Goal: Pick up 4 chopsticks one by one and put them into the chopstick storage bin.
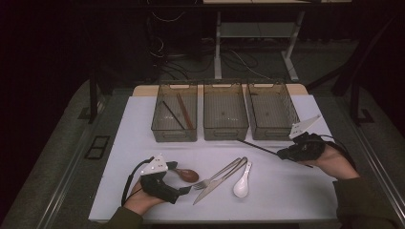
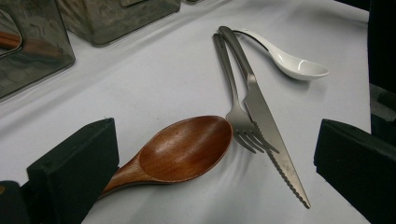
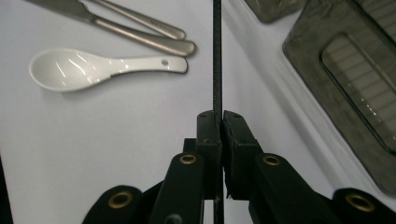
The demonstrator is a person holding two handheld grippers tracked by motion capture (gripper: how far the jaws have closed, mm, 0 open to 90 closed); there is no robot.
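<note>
My right gripper (image 1: 282, 153) (image 3: 219, 122) is shut on a thin black chopstick (image 1: 258, 147) (image 3: 217, 56), which points left over the white mat just in front of the bins. My left gripper (image 1: 179, 180) (image 2: 215, 149) stands open low over the mat, its jaws on either side of a brown wooden spoon (image 1: 187, 175) (image 2: 187, 149); the spoon's handle runs close by the left jaw. Right of that spoon lie a metal fork (image 1: 217, 174) (image 2: 233, 98) and a serrated knife (image 1: 220, 181) (image 2: 266, 126) side by side. A white ceramic spoon (image 1: 242, 184) (image 2: 294, 63) (image 3: 93, 67) lies beyond them.
Three clear bins stand in a row at the back of the mat. The left bin (image 1: 175, 134) holds a black chopstick and brown ones. The middle bin (image 1: 226, 132) and right bin (image 1: 271, 133) look empty. The mat's front edge (image 1: 215, 217) is near both hands.
</note>
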